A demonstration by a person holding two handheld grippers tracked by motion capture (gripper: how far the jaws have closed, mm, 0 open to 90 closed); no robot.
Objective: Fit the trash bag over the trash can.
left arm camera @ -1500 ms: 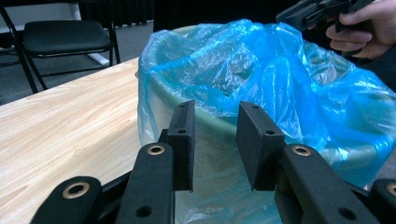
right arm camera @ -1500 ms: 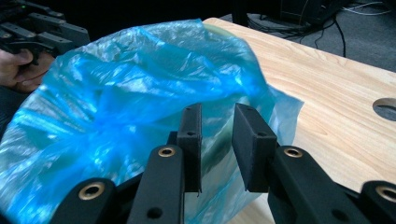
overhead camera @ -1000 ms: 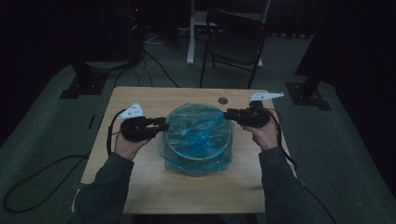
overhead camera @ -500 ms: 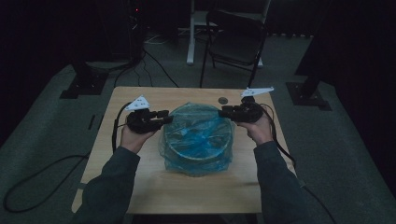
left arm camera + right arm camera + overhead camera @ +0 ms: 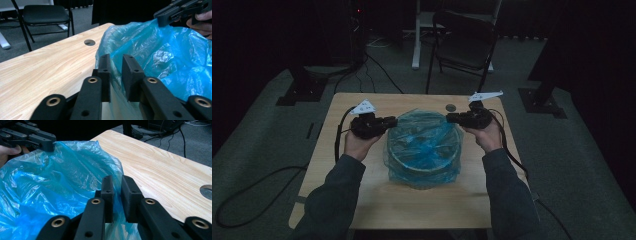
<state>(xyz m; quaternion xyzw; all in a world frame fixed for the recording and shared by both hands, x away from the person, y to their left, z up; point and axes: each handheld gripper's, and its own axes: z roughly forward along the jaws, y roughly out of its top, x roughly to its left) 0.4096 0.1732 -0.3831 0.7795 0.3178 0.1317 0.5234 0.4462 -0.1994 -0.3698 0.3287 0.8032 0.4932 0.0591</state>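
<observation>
blue bag gripped at both edges on the worktop

blue bag point(image 5: 424, 145), thin crinkly plastic, is draped over a round tub point(image 5: 422, 167) in the middle of the wooden worktop point(image 5: 362, 200), and both claws are on it. the left claw point(image 5: 388, 121) comes in from the left side, and in the left gripper view its jaws have just been closing, now pinched on a fold of the bag's rim point(image 5: 115, 72). the right claw point(image 5: 453, 118) mirrors it from the right side; in the right gripper view its jaws have also just been closing, with a thin edge of the plastic point(image 5: 116, 187) caught between them. each gripper view shows the other claw across the bag, its tip on the far rim. a person's hands wrap both tools, dark sleeves coming up from the near edge. a round cable hole point(image 5: 451, 107) sits in the worktop just behind the bag, near the right claw. a black folding chair point(image 5: 464, 40) stands on the floor beyond. the light is dim; the small white tags on top of the claws carry marks too small to read, and no other writing can be made out.
</observation>
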